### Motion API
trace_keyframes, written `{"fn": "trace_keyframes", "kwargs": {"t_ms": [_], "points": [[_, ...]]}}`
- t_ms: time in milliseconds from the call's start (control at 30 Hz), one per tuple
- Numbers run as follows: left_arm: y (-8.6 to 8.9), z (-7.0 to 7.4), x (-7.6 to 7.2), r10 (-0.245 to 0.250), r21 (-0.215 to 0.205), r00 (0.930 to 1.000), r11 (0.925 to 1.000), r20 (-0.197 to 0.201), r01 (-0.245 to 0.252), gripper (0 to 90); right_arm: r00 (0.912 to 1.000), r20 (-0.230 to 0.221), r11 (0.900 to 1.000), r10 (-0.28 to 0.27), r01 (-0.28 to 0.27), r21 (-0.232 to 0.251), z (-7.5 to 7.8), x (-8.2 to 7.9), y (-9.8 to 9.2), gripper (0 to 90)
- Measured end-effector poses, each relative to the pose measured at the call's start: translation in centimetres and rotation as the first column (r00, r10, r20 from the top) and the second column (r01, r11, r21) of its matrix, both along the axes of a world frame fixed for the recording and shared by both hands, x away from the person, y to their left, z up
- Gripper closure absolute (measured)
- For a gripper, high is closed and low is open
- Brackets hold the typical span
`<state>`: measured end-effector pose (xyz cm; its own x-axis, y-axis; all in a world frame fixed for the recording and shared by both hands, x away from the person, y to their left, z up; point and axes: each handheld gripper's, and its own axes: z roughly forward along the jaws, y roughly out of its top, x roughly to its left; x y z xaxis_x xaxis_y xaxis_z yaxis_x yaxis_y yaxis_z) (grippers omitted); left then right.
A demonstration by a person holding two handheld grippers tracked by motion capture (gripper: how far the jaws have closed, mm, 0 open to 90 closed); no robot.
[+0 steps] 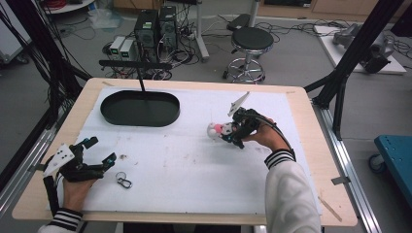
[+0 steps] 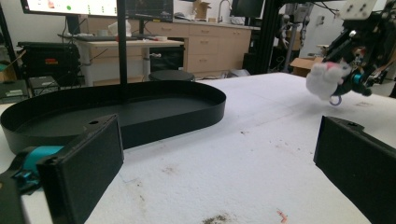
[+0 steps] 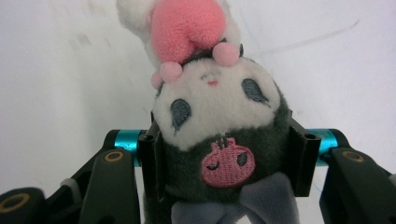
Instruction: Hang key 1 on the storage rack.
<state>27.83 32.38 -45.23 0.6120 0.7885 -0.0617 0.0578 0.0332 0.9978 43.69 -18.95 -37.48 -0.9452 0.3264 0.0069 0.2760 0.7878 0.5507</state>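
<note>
- The white foam-covered surface (image 1: 194, 160) carries everything, and your work on it looks about half done: the toy is picked up but not yet put down anywhere.
- The shallow black oval tray (image 1: 140, 108) at the far left seems the likely place for it, and it lies bare inside, well apart from the toy.
- Your right tongs (image 1: 232, 132) are clamped on the small plush toy with dark hood, white face and pink ears (image 3: 212, 116), held right of centre.
- Your left tongs (image 1: 99, 154) rest wide apart near the front left edge, holding nothing.
- The small metal clip ring (image 1: 124, 181) lies just beside them.
- The right gripper view gives you the embroidered pink skull; the left gripper view shows the toy (image 2: 327, 79) apparently clear of the surface, though it is blurred there.
</note>
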Motion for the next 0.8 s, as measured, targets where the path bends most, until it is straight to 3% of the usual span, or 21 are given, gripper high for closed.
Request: {"fn": "trace_keyframes", "kwargs": {"t_ms": [433, 600, 800], "points": [[0.3, 0.3, 0.1, -0.005, 0.018, 1.0, 0.9998, 0.002, 0.005, 1.9, 0.9984, 0.055, 0.993, -0.011, 0.004, 0.121, 3.0, -2.3, 0.1, 44.3], [0.4, 1.8, 0.5, -0.037, 0.032, 0.9993, 0.9988, 0.002, 0.037, 1.9, 0.9987, 0.05, 0.988, -0.006, -0.001, 0.151, 3.4, -2.7, 0.3, 44.2], [0.3, 4.0, 1.2, -0.103, 0.048, 0.9947, 0.9935, 0.004, 0.103, 1.9, 0.9978, 0.065, 0.977, 0.014, -0.028, 0.212, 3.8, -3.4, 0.9, 43.9]]}}
